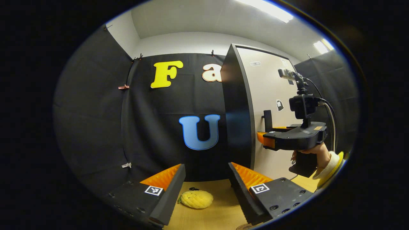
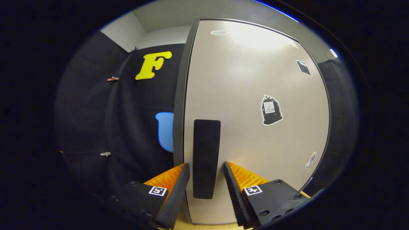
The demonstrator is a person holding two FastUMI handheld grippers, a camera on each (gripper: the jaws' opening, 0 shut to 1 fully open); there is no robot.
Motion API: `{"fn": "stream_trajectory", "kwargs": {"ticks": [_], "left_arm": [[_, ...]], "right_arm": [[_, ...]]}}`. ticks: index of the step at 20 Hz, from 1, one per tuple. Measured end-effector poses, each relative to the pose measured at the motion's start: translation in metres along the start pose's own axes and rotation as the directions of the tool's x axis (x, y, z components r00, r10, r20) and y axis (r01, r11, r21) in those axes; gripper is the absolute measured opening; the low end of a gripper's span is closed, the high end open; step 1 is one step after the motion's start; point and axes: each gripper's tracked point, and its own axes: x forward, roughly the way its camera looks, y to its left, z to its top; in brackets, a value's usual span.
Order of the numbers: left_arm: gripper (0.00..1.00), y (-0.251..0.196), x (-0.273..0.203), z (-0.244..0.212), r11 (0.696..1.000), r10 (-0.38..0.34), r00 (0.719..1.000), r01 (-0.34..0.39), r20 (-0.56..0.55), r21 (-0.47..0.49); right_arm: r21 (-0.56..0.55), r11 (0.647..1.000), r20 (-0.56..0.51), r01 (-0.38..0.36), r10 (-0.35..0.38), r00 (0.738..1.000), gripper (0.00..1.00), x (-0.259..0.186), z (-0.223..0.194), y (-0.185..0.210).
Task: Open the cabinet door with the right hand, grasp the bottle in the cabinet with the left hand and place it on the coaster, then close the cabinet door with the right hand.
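L tool [image 1: 206, 179] spread, empty, over the bench [image 1: 220, 207] w/ a yellow pineapple plush [image 1: 196, 199] below it, left of the cabinet door [image 2: 255, 105]. Door looks shut, so the bottle can't be seen, presumably inside. R tool [image 2: 206, 179] spread, straddling the door's black handle [image 2: 206, 158], fingers [image 2: 174, 188] not yet pressing. Step in hand: open the door. Imo close squarely on the handle mid-height, then pull in an arc about the hinge, w/ L tool kept clear of the swing.
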Motion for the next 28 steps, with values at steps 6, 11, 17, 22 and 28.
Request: {"fn": "stream_trajectory", "kwargs": {"ticks": [6, 11, 17, 22, 28], "left_arm": [[0.84, 0.008, -0.002, -0.006, 1.0, 0.016, 1.0, -0.016, -0.007, -0.006], [0.84, 0.01, -0.004, 0.003, 1.0, 0.018, 1.0, -0.018, 0.011, -0.001], [0.84, 0.001, 0.009, 0.01, 1.0, -0.015, 1.0, 0.015, 0.021, 0.003], [0.84, -0.04, -0.006, 0.009, 0.999, -0.048, 0.999, 0.048, 0.008, 0.003], [0.84, -0.085, 0.006, 0.011, 0.991, -0.13, 0.991, 0.13, 0.016, -0.019]], "right_arm": [[0.019, 0.999, -0.006, 0.031, -0.031, 1.0, 0.33, 0.002, -0.001, 0.002], [0.008, 1.0, -0.041, -0.011, 0.012, 0.999, 0.12, -0.014, -0.002, 0.003], [0.036, 0.997, -0.041, -0.074, 0.075, 0.996, 0.12, -0.058, 0.007, 0.001], [0.055, 0.992, -0.048, -0.114, 0.117, 0.992, 0.12, -0.111, 0.01, -0.02], [0.06, 0.991, -0.047, -0.118, 0.121, 0.992, 0.12, -0.157, 0.011, -0.052]]}}
